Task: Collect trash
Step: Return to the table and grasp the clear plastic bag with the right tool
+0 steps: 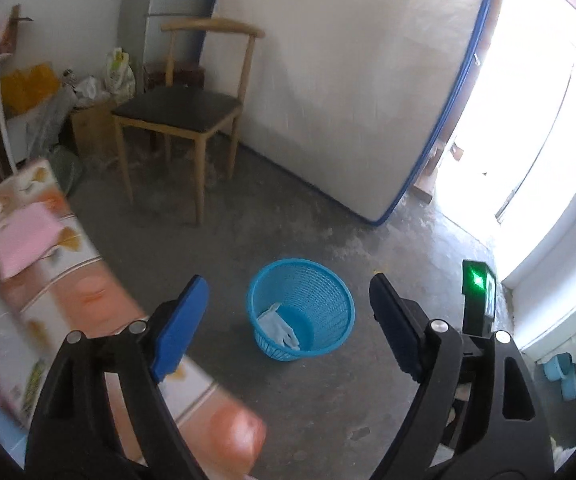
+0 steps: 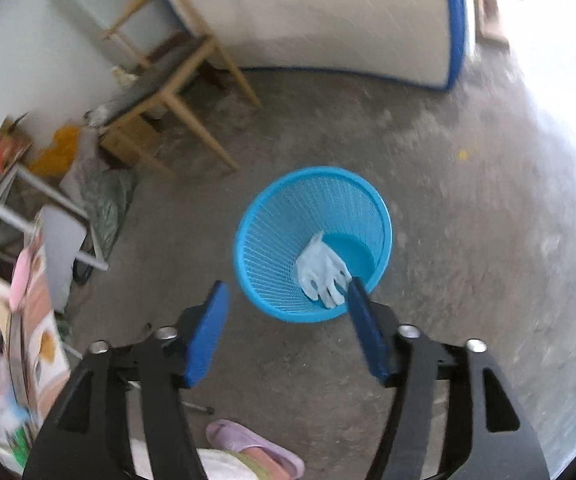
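A blue mesh trash basket (image 1: 320,280) stands on the concrete floor; it also shows in the right wrist view (image 2: 288,216). A pale blue glove (image 1: 278,326) lies inside it, also seen in the right wrist view (image 2: 322,274). My left gripper (image 1: 288,308) is open and empty, above and in front of the basket. My right gripper (image 2: 288,302) is open and empty, held above the basket's near rim. A table with a floral cloth (image 1: 60,280) is at the left, with a pink cloth (image 1: 24,240) on it.
A wooden chair (image 1: 184,108) stands by the wall, next to a white mattress with blue edging (image 1: 328,80). Bags and boxes (image 1: 68,92) are piled in the corner. A bright doorway (image 1: 528,120) is at the right. A pink slipper (image 2: 252,448) lies near my feet.
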